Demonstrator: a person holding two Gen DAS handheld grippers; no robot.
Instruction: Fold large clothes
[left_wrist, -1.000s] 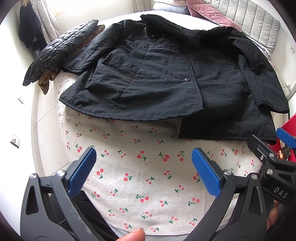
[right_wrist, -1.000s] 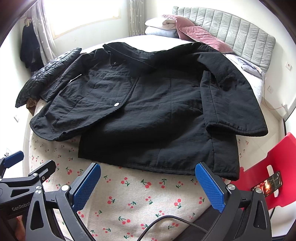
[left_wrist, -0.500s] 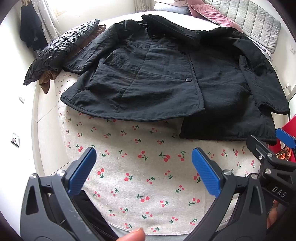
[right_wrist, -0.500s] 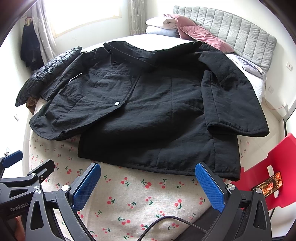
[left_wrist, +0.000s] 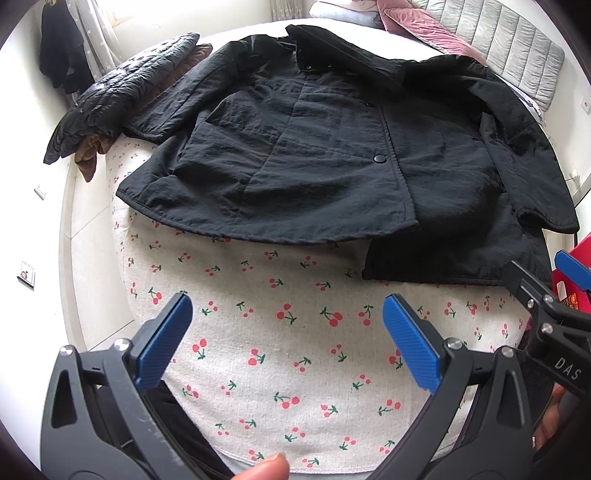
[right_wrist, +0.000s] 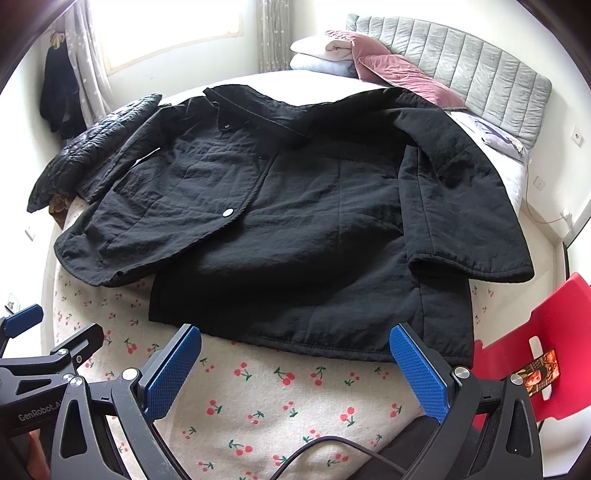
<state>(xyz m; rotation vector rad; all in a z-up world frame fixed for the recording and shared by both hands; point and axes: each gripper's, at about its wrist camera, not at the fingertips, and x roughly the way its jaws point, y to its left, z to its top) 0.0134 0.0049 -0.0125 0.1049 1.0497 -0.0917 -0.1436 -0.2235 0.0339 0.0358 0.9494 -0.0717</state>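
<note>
Right now the black jacket (left_wrist: 314, 155) lies spread flat on the cherry-print bed cover (left_wrist: 280, 343), front up. Both the left gripper (left_wrist: 284, 339) and right gripper (right_wrist: 295, 365) hover near its hem, jaws wide apart, holding nothing. Only the right wrist view shows the red chair (right_wrist: 546, 354) beside the jacket.

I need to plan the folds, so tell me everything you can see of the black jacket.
The black jacket lies flat, front up, on the cherry-print cover: matte, crinkled, lightly padded-looking fabric, collar away from the cameras, snap buttons, one front panel overlapping the other, sleeves spread. One sleeve lies against a quilted dark garment. Neither gripper touches it.
</note>
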